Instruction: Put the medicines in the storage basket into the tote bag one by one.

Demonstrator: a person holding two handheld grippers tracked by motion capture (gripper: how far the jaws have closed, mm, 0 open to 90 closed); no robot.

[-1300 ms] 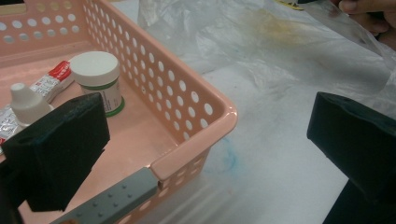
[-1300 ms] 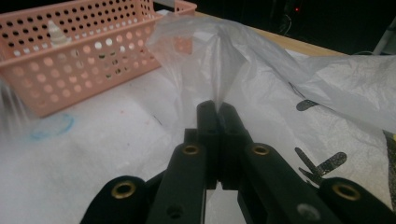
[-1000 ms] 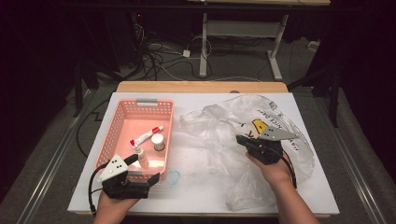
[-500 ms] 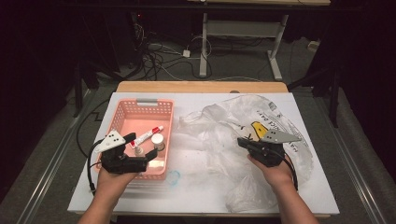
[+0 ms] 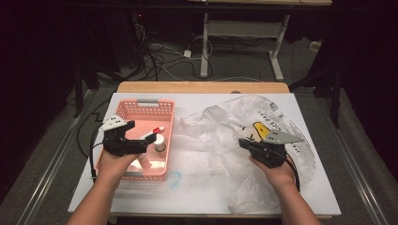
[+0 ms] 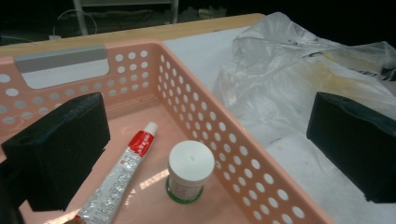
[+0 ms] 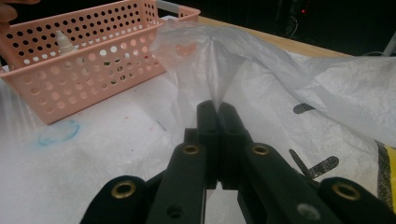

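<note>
While the right gripper keeps its fingers clenched on a pinched fold of the clear plastic bag, the left gripper hangs over the pink basket with its fingers spread wide and nothing between them. The bag lies crumpled on the right half of the bench, just beside the basket's right wall.

In the left gripper view, 2 things lie on the basket floor directly below and ahead of the open fingers: a tube and a small jar with a white lid. The tube's long axis runs diagonally, its red and white cap end pointing toward the far wall, its crimped end near the left finger. The jar stands upright just right of the tube, roughly midway between the 2 fingers. The left hand is plainly the nearer one to both; the right hand is well apart, busy with the bag. A straight drop would likely meet the jar first.
</note>
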